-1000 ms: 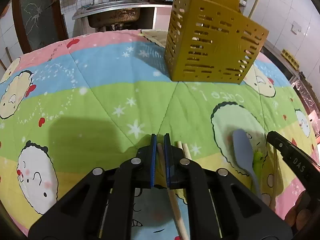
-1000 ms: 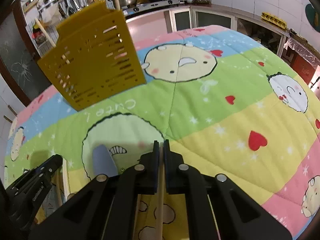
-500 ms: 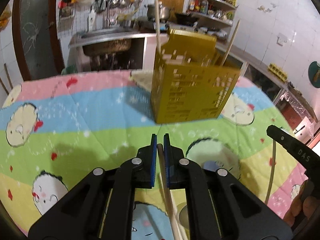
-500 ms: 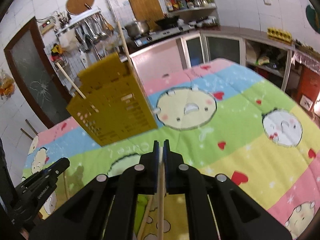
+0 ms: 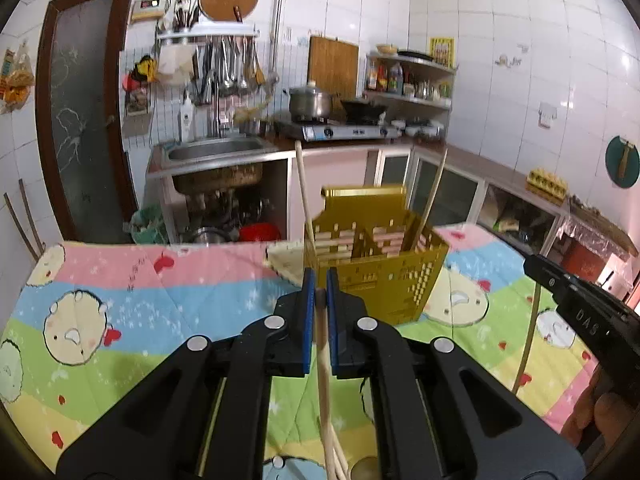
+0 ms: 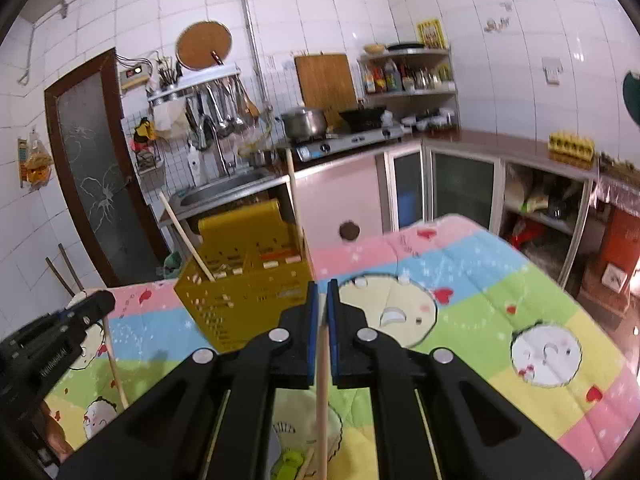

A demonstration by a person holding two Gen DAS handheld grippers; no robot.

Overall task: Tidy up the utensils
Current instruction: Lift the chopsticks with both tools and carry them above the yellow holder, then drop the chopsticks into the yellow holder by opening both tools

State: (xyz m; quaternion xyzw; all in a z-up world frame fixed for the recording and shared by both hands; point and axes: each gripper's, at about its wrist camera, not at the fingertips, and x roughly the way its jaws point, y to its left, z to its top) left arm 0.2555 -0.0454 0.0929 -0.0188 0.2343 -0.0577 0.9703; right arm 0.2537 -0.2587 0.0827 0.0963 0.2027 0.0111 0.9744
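— What carried everything?

— A surface covered by a cartoon-print quilt (image 5: 180, 300) in pink, blue, green and yellow bands, with round chick faces and red hearts.

— And what stood directly on it?

— A yellow slotted utensil holder (image 5: 384, 264) stood on the far part, upright, with wooden chopsticks (image 6: 186, 236) leaning out of its compartments.

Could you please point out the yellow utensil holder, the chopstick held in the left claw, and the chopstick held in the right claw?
yellow utensil holder (image 5: 404, 280), left wrist view, slotted front wall.
left chopstick (image 5: 322, 360), left wrist view, shaft behind the claw's pads.
right chopstick (image 6: 322, 380), right wrist view, shaft below the pads.
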